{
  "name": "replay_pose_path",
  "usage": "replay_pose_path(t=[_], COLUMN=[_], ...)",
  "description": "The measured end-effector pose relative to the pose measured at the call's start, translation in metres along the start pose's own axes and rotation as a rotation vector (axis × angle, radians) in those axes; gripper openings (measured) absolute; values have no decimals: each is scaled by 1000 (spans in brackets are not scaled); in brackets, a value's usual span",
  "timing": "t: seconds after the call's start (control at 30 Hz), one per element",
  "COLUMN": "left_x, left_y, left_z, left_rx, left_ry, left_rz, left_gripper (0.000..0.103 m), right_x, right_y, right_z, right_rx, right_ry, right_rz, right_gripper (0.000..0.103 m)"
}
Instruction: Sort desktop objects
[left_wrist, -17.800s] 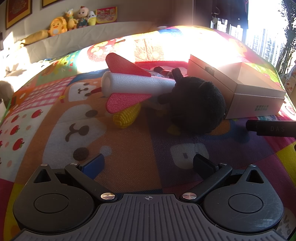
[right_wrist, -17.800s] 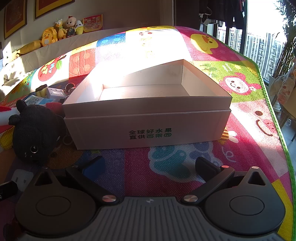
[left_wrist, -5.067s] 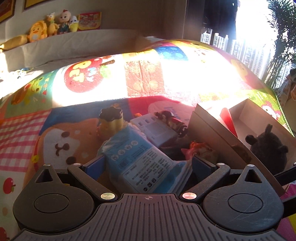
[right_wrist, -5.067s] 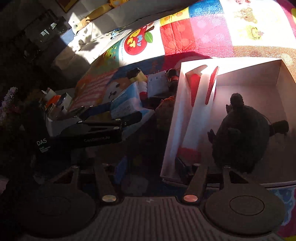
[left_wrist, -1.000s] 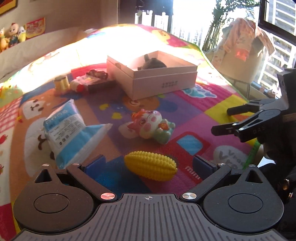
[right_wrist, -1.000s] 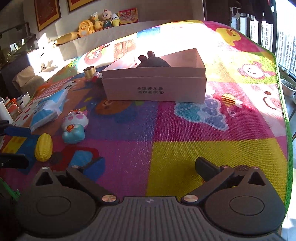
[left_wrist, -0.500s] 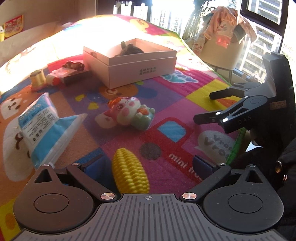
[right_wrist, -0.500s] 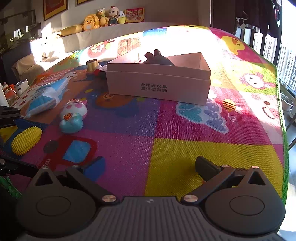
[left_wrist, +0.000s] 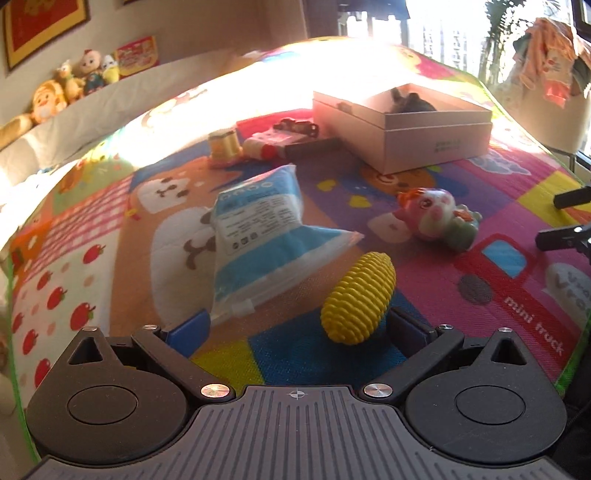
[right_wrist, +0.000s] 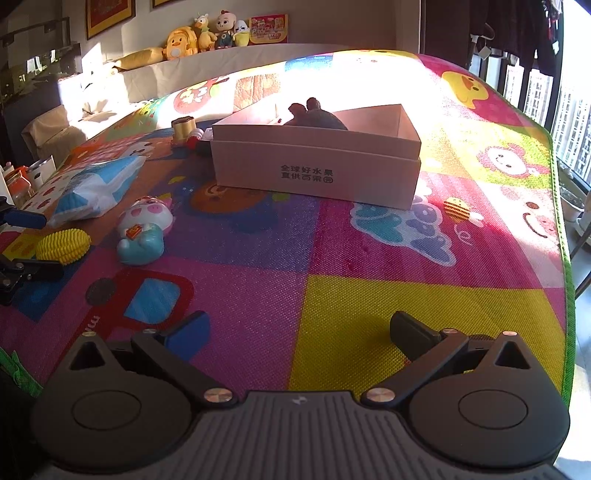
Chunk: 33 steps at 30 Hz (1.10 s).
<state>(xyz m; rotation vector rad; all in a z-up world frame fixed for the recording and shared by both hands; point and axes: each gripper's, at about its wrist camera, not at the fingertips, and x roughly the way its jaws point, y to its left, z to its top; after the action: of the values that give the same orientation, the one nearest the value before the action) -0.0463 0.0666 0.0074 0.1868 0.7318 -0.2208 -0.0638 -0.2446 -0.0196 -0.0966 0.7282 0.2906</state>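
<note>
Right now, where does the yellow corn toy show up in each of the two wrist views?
Left wrist view: the yellow corn toy sits low and centre-right, between the left hand-held gripper fingers, close to the right one.
Right wrist view: it lies at the far left edge, on the mat.
Shared landmark: the pink pig toy, just beyond the corn, towards the white box.

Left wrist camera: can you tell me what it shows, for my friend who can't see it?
The open left gripper reaches around a yellow toy corn on a colourful play mat. Beyond lie a blue packet, a pig toy and a white box.
</note>
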Motion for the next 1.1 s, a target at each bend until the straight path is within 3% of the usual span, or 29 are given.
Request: replay_pose_path(t=[0.07, 0.13, 0.3, 0.43, 0.47, 0.5, 0.57, 0.6, 0.67, 0.73, 0.8, 0.93, 1.1], left_x=[4, 3, 3, 3, 1, -2, -13, -20, -30, -35, -32, -26, -16], left_y=[9, 13, 8, 8, 8, 8, 6, 4, -3, -8, -10, -27, -27], left_z=[-1, -3, -5, -1, -1, -1, -4, -6, -8, -7, -5, -2, 5], left_rx=[-85, -124, -135, -137, -140, -151, -184, -188, -178, -186, -213, -150, -119], left_ry=[24, 14, 13, 37, 45, 52, 44, 29, 4, 10, 27, 45, 34], left_rz=[-26, -16, 20, 19, 20, 18, -32, -59, -84, -122, -182, -272, -191], left_gripper=[103, 103, 103, 103, 103, 103, 103, 103, 96, 57, 57, 57, 56], right_x=[1, 3, 2, 29, 38, 44, 56, 53, 44, 32, 20, 7, 5], right_y=[0, 1, 30, 71, 80, 84, 92, 91, 82, 70, 54, 27, 12], right_z=[4, 16, 55, 75, 76, 77, 76, 75, 73, 69, 63, 49, 34], right_rx=[-6, -14, -47, -103, -112, -122, -135, -130, -111, -105, -90, -21, 14], right_ry=[22, 55, -28, 27, 43, 50, 91, 73, 63, 39, 26, 27, 37], right_rz=[0, 62, 207, 286, 291, 286, 266, 259, 255, 219, 182, 131, 72], right_gripper=[103, 103, 103, 79, 79, 77, 54, 49, 49, 49, 49, 49, 49])
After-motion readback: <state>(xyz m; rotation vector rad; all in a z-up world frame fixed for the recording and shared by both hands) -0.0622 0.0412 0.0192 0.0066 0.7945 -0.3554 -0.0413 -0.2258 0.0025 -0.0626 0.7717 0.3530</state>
